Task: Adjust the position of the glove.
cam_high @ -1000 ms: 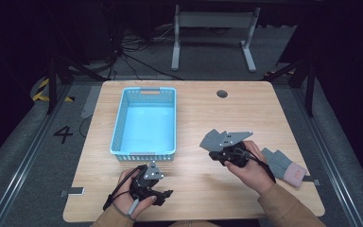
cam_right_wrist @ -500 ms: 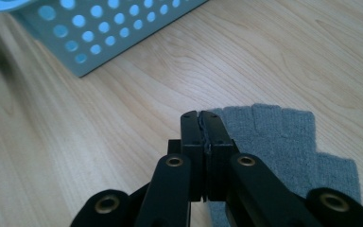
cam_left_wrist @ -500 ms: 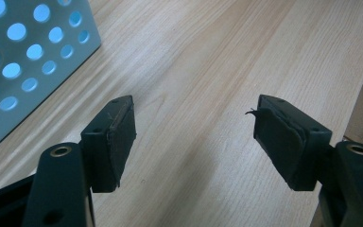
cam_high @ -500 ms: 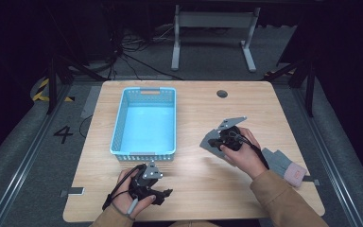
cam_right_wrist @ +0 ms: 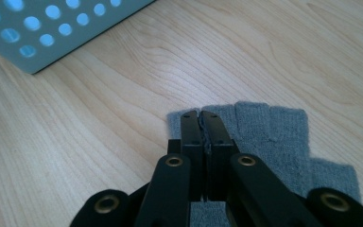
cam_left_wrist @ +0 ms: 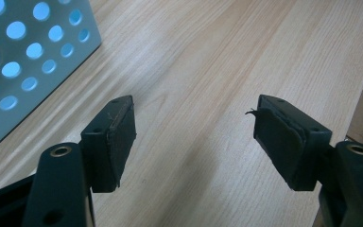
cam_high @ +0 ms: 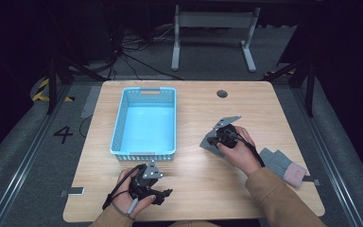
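Beneath the shut right claw (cam_right_wrist: 202,118), a grey glove (cam_right_wrist: 274,137) on the table (cam_right_wrist: 99,118).

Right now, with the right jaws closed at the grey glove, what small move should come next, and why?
Probably lift the right gripper a little and carry it toward the blue basket. Its jaws look shut on the edge of the grey glove, and the basket stands empty nearby.

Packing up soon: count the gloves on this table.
2. One grey glove lies beneath the shut right tongs, right of the basket. The pink-cuffed glove lies near the table's right edge. None seems hidden.
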### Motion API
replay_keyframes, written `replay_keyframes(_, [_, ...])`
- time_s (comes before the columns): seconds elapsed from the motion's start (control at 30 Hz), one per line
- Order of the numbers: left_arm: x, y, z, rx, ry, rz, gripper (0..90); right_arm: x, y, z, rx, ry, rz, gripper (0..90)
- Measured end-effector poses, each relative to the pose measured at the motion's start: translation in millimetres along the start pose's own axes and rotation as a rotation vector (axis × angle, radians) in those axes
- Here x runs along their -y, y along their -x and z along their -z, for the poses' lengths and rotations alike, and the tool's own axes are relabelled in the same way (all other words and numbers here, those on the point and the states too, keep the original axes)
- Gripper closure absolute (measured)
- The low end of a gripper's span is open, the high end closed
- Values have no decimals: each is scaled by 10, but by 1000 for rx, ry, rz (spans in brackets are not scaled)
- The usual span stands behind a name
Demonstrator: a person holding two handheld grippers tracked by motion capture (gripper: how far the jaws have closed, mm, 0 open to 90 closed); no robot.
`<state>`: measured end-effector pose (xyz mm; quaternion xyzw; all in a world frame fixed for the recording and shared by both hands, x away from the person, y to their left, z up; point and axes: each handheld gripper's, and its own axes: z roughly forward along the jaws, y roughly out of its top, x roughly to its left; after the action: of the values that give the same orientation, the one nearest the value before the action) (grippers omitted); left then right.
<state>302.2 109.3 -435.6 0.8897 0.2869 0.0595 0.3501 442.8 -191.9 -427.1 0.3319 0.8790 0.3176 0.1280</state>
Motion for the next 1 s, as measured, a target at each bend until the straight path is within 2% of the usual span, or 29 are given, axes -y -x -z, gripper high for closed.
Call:
replay_keyframes(0.3, [1, -6, 0, -1, -5, -3, 311, -22, 15, -123, 9, -21, 5, 898])
replay_keyframes(0.43, [3, -11, -4, 0, -7, -5, 312, -28, 45, -159, 12, -20, -12, 899])
replay_keyframes(0.73, [3, -9, -2, -1, -6, -4, 311, -52, 81, -231, 27, -7, -13, 900])
replay_keyframes(0.8, [3, -11, 3, 0, -8, -5, 312, -63, 120, -180, 33, 6, -38, 900])
replay_keyframes(1.0, [4, -10, -3, -1, -5, -5, 312, -47, 369, -33, 119, 23, -134, 900])
